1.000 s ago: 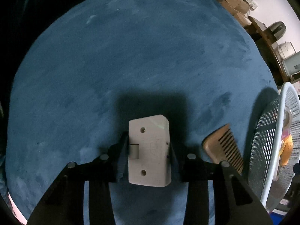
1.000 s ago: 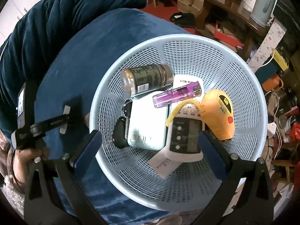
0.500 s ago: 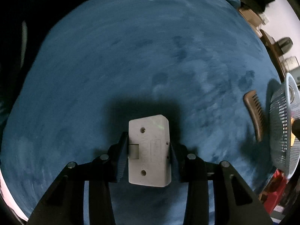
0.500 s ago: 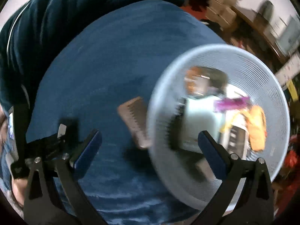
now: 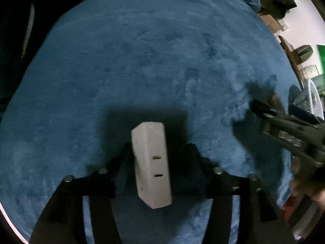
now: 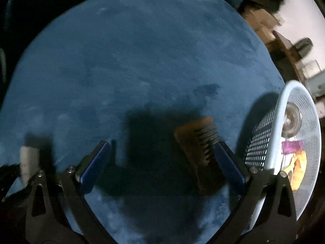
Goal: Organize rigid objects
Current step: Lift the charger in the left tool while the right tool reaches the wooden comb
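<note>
A white plug block (image 5: 151, 164) stands on its narrow edge on the blue plush surface (image 5: 142, 61), its two slots facing me. My left gripper (image 5: 158, 152) straddles it and its jaws are opening; a dark gap shows between the block and the right finger, so the pads do not press it. A brown wooden comb (image 6: 200, 142) lies flat between the wide-open blue pads of my right gripper (image 6: 162, 145), close to the right pad (image 6: 227, 162). In the right wrist view the same block (image 6: 28, 160) shows blurred at far left.
A pale blue mesh basket (image 6: 262, 142) sits just right of the comb, holding a can (image 6: 292, 120), a purple lighter (image 6: 291, 147) and a yellow item (image 6: 298, 168). Cardboard boxes and furniture (image 6: 264, 20) stand beyond the plush surface's far right edge.
The left jaws have spread and the white block has turned from its flat face onto its slotted edge. The right gripper swung from over the basket to low over the comb.
</note>
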The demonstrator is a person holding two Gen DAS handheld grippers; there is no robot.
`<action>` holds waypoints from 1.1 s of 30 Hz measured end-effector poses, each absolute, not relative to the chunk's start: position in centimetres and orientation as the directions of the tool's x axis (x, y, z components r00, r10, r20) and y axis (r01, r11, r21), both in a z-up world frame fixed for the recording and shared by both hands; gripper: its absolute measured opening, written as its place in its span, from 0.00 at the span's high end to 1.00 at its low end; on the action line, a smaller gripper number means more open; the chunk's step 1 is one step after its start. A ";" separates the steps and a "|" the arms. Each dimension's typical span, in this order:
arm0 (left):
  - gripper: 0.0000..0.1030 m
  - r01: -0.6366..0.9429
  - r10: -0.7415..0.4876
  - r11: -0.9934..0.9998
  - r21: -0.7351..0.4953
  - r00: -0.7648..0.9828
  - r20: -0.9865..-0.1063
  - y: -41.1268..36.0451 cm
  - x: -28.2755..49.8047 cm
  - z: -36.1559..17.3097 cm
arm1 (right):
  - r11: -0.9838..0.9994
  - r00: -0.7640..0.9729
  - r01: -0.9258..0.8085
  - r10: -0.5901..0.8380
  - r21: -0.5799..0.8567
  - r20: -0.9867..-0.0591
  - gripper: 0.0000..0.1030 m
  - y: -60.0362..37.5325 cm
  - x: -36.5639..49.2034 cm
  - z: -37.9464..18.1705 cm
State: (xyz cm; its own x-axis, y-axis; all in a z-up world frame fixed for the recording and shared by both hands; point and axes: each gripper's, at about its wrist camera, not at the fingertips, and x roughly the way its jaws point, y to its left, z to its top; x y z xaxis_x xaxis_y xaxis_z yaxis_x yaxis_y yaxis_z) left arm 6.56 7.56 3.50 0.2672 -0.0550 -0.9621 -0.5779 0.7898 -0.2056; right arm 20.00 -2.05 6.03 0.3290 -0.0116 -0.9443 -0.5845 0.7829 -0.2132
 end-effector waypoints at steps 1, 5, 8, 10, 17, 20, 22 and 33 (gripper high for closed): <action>0.39 -0.571 -0.049 0.797 -0.196 0.263 -0.964 6.5 6.8 4.1 | 0.783 0.357 -0.572 -0.031 -0.244 -0.934 0.00 -2.0 19.9 5.8; 0.37 -0.562 -0.034 0.808 -0.178 0.257 -0.966 6.6 6.3 4.4 | 0.793 0.407 -0.529 -0.074 -0.302 -0.910 0.00 -1.7 19.4 5.4; 0.37 -0.565 -0.035 0.805 -0.181 0.260 -0.965 6.6 6.0 4.5 | 0.805 0.409 -0.523 -0.052 -0.281 -0.911 0.00 -1.9 18.1 5.8; 0.37 -0.564 -0.034 0.805 -0.182 0.263 -0.964 6.6 6.2 4.3 | 0.816 0.412 -0.511 -0.044 -0.270 -0.910 0.00 -2.1 18.1 5.8; 0.37 -0.557 -0.036 0.810 -0.183 0.264 -0.964 6.1 7.0 3.9 | 0.907 0.424 -0.378 -0.009 -0.186 -0.906 0.00 -2.5 18.0 5.3; 0.37 -0.555 -0.037 0.811 -0.183 0.264 -0.964 6.3 6.8 3.9 | 0.936 0.470 -0.312 0.002 -0.164 -0.883 0.00 -3.0 18.2 5.5; 0.37 -0.554 -0.035 0.812 -0.182 0.264 -0.964 6.2 6.9 3.8 | 0.954 0.484 -0.259 -0.006 -0.149 -0.875 0.00 -3.7 18.9 5.5; 0.37 -0.558 -0.034 0.809 -0.185 0.269 -0.962 6.0 7.1 3.9 | 0.968 0.338 -0.251 0.074 -0.015 -0.938 0.00 -4.6 20.8 6.0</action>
